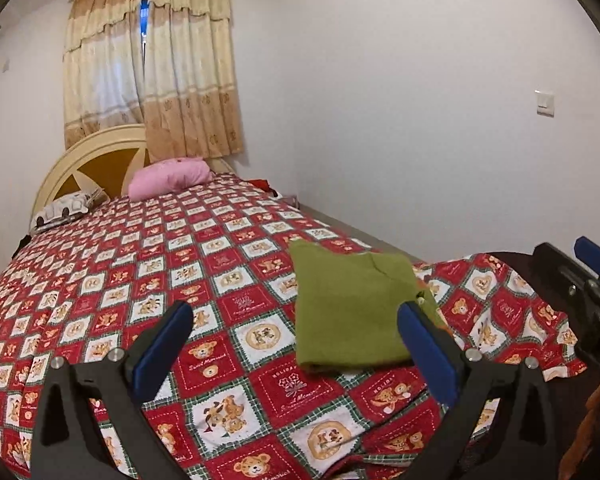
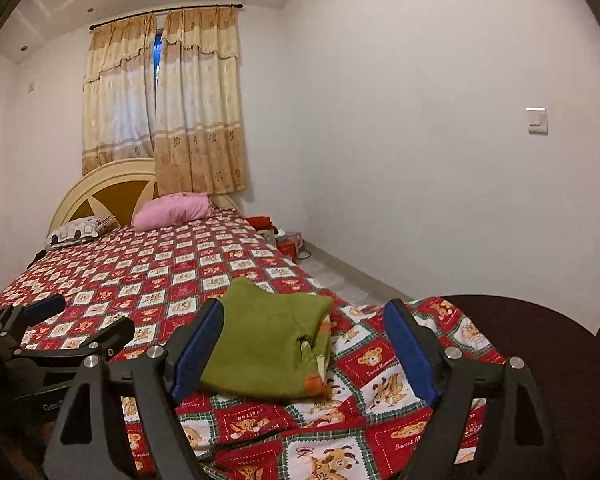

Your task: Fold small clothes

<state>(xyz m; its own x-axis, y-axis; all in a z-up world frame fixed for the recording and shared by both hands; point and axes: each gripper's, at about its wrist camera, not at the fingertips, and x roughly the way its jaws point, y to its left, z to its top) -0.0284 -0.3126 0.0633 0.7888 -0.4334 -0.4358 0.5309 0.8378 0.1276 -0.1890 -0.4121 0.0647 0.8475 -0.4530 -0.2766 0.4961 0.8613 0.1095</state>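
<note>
A small green garment (image 1: pixel 356 308) lies folded in a rough square on the red teddy-bear bedspread (image 1: pixel 140 280), near the bed's foot. Orange trim shows at its right edge (image 2: pixel 314 384). My left gripper (image 1: pixel 294 316) hangs open above the spread, just left of and nearer than the garment, and nothing is between its blue pads (image 1: pixel 164 348). My right gripper (image 2: pixel 304 308) is open too, with the garment (image 2: pixel 268 344) lying below and beyond its fingers, untouched. Each gripper shows in the other's view: the right one (image 1: pixel 572 272) at the far right, the left one (image 2: pixel 80 318) at the far left.
A pink pillow (image 1: pixel 168 178) and a white patterned pillow (image 1: pixel 66 208) lie by the cream headboard (image 1: pixel 96 160). A white wall runs along the bed's right side. Red boxes (image 2: pixel 288 246) sit on the floor there. A dark round surface (image 2: pixel 540 340) lies at the right.
</note>
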